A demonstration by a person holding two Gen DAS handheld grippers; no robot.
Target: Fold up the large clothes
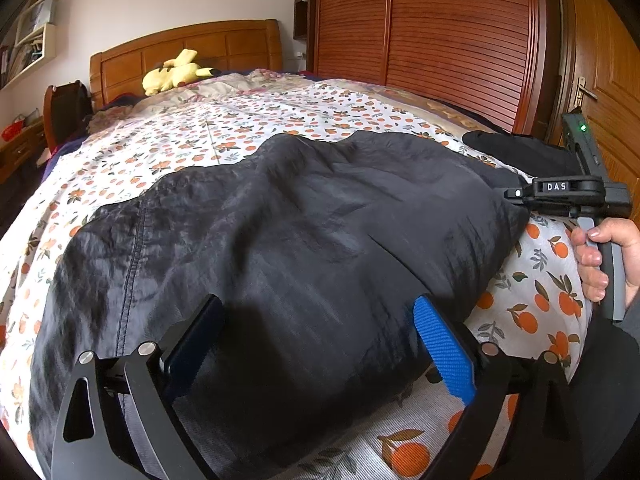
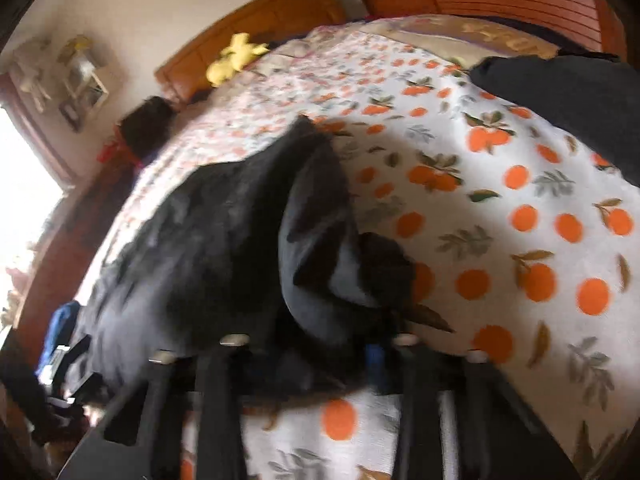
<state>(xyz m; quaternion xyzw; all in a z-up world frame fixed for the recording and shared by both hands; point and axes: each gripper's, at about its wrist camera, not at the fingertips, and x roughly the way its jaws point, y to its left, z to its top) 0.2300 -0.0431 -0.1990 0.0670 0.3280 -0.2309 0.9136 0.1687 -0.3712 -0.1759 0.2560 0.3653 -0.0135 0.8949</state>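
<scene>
A large black garment (image 1: 280,232) lies spread and wrinkled on the orange-print bedsheet (image 1: 240,128). My left gripper (image 1: 316,304) hangs over its near edge, open, its blue pads (image 1: 440,344) wide apart with the cloth lying between them. At the garment's right corner, the right gripper (image 1: 516,194) is held by a person's hand (image 1: 600,256). In the blurred right wrist view, the right gripper (image 2: 320,356) is shut on a bunched fold of the black garment (image 2: 312,240), which hides its fingertips.
A second dark garment (image 1: 520,152) (image 2: 568,100) lies at the bed's far right. A yellow plush toy (image 1: 176,74) sits by the wooden headboard (image 1: 188,48). A slatted wardrobe (image 1: 440,40) and a door (image 1: 600,80) stand to the right, and a chair (image 1: 64,108) to the left.
</scene>
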